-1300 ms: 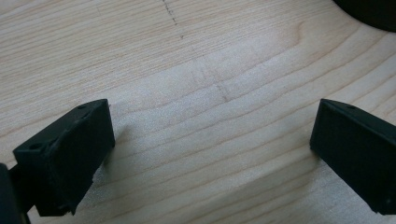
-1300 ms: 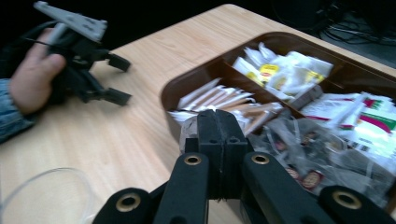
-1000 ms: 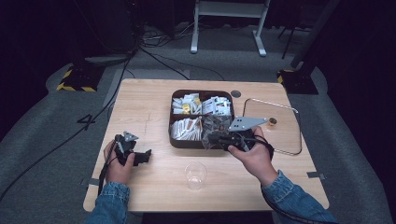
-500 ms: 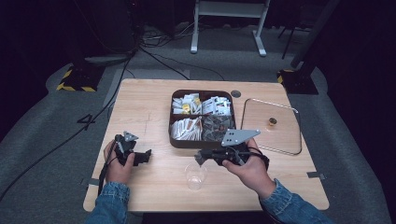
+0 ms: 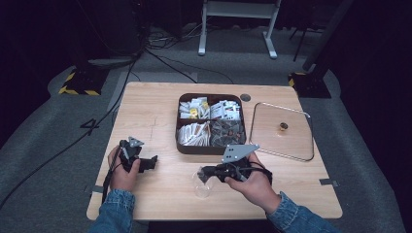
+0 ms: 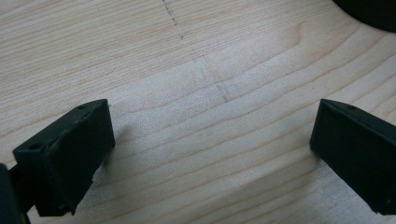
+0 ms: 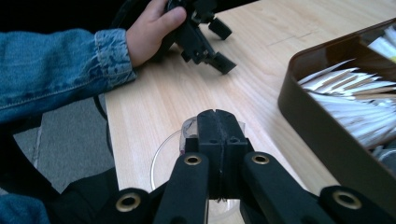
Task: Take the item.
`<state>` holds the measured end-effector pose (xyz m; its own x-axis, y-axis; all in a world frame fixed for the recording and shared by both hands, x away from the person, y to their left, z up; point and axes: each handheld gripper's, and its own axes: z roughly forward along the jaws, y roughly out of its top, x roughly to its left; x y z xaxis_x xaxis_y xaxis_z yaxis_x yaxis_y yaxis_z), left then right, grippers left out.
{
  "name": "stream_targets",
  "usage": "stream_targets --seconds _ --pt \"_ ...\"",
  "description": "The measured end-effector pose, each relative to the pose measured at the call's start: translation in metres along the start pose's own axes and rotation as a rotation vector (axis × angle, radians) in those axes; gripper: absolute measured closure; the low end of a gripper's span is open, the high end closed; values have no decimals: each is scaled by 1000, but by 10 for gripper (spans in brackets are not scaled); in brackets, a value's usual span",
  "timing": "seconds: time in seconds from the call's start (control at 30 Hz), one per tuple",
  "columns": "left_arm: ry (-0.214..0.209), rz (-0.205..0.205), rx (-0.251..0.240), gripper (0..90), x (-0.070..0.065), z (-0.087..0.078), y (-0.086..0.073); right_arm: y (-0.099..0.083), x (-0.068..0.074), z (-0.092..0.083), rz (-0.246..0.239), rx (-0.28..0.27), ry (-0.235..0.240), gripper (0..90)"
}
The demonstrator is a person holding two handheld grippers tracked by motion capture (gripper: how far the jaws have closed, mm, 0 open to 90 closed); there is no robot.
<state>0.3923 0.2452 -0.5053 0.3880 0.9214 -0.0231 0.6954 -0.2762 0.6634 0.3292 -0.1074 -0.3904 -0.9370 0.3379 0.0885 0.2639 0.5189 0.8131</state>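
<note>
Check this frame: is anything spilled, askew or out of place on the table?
Nothing spilled or damaged. The glass lid lies flat on the table right of the open box, whose packets stay in their compartments. The clear cup stands upright under the shut right gripper. The left gripper is open over bare wood.

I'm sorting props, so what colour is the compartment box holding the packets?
Dark brown box, seen best in the high view.

The high view looks down over the whole table (image 5: 160, 107), while both gripper views sit close above its near edge.
</note>
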Motion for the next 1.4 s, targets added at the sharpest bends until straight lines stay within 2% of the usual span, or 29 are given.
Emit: stream_targets --seconds 0.5,0.57,0.7,0.77,1.07,1.1,1.4 --pt "0 0 0 1 0 0 0 -11 5 16 -19 78 11 899" --pt "0 0 0 1 0 0 0 -12 6 18 -17 84 5 810" --pt "0 1 0 2 0 0 0 -12 5 19 6 57 16 644" --pt "0 0 0 2 0 0 0 -11 4 17 12 41 12 603" --pt "0 0 0 2 0 0 0 -7 -2 10 46 7 -3 559" --pt "0 0 0 2 0 0 0 -6 -4 7 60 -5 -11 543" --pt "0 0 0 2 0 0 0 2 -13 -4 83 -39 -45 495"
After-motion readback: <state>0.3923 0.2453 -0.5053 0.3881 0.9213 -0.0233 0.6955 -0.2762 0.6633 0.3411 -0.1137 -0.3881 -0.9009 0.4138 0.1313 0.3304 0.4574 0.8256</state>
